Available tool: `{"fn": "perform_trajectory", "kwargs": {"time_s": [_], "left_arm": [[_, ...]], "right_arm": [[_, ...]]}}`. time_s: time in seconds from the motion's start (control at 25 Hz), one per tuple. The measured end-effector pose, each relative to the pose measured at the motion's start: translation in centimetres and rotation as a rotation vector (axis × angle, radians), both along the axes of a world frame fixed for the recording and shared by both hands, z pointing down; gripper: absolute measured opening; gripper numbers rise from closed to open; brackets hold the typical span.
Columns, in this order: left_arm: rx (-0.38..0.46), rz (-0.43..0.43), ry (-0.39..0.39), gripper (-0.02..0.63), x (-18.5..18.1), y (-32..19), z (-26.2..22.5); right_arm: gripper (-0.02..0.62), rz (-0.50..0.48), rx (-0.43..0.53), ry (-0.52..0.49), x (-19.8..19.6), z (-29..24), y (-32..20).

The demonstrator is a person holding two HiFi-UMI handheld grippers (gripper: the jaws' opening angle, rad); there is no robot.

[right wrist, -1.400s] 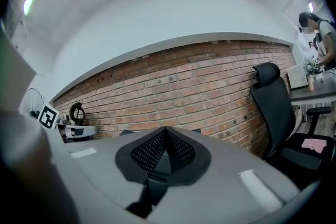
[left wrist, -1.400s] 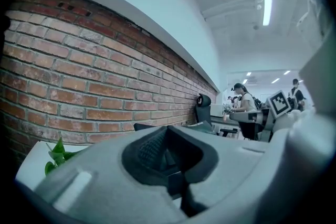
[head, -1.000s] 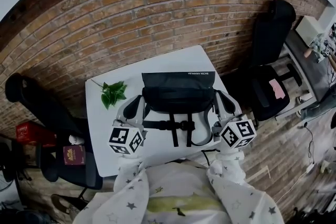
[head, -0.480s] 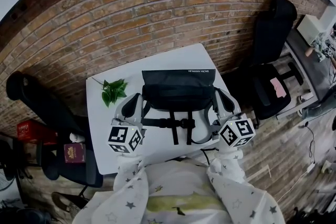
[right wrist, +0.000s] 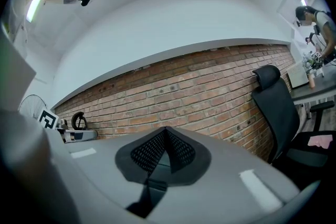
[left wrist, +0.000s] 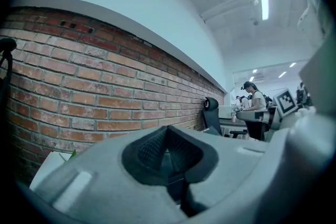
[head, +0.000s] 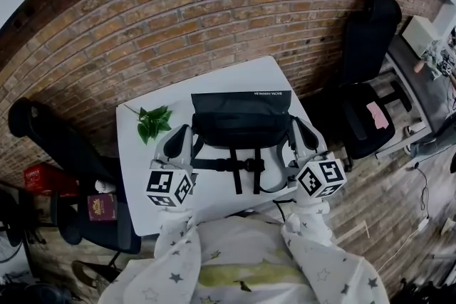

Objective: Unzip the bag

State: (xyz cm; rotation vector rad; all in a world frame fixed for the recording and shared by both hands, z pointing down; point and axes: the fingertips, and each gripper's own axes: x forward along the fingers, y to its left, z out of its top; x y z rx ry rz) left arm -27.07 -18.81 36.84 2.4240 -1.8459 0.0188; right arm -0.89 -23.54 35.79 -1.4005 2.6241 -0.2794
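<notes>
- Black bag (head: 241,121) sits flat in the middle of the white surface (head: 135,160), long side running left to right, with a line of tiny white print along its far edge.
- Its straps (head: 239,169) trail toward the person, with a buckle bar across them and a loop curling off to the right.
- Left gripper (head: 187,132) is parked just beside the bag's left end, pointing away from the person. In the left gripper view its ribbed pads (left wrist: 152,147) are pressed together at the tip with nothing between them.
- Right gripper (head: 296,123) mirrors it, just beside the bag's right end near the far corner. The right gripper view shows its pads (right wrist: 149,152) meeting at the tip too, also empty.
- Can't tell from up top if either gripper actually touches the bag, and neither gripper view shows the bag at all, just the brick wall (head: 178,11) ahead.
- Both marker cubes (head: 171,187) are on the near side, right above the star-print sleeves (head: 178,253).
- A little green leaf sprig (head: 153,123) lies on the surface left of the bag, clear of it.
- Black office chairs on both sides: one on the left (head: 43,139), one on the right (head: 363,82) with something pink on its seat.
- The left gripper view also catches a person (left wrist: 255,107) standing at a desk way in the back.
</notes>
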Motion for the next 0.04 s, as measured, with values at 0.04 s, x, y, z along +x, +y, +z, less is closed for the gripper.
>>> {"fn": "perform_trajectory", "kwargs": {"time_s": [0.04], "left_arm": [[0.000,-0.002,-0.001,-0.002,-0.03,0.01,-0.01]], "right_arm": [[0.009,0.001,0.000,0.000,0.01,0.00,0.01]]}}
